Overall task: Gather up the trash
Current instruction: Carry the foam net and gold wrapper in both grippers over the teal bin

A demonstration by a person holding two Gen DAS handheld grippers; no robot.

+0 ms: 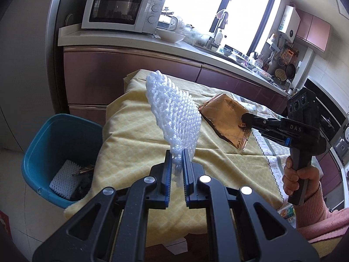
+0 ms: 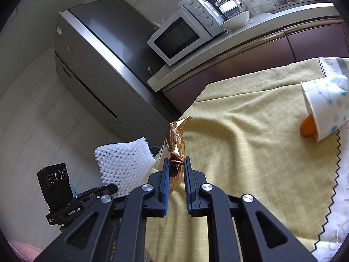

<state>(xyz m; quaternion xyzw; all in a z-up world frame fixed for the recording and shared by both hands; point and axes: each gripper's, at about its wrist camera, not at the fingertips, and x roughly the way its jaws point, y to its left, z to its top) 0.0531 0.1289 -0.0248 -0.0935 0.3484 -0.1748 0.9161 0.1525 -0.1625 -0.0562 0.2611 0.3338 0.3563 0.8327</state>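
Both pairs of jaws are clamped on trash: the left gripper (image 1: 177, 160) pinches the bottom edge of a white foam net (image 1: 172, 109), which stands up above it, and the right gripper (image 2: 176, 163) squeezes one corner of a crumpled gold foil wrapper (image 2: 175, 139). Taking the blue bin (image 1: 43, 144) on the floor as the landmark, the foam net is held in the air just beside and above the bin's near rim, over the corner of the tabletop (image 1: 135, 126) under its yellow cloth, while the wrapper hangs farther from the bin, over the middle of that cloth. Neither piece is above the bin's mouth yet. Inside the bin, another white foam net (image 1: 63, 181) and some dark and foil-like scraps already lie at the bottom, so I judge that part of the collecting is done. Well away from the bin, on the far side of the cloth, a paper cup (image 2: 325, 109) with blue dots lies tipped on its side with an orange thing (image 2: 306, 128) showing at its mouth; these look like trash still to be gathered. What remains, as I read it, is dropping the two held pieces into the bin and then fetching the cup.
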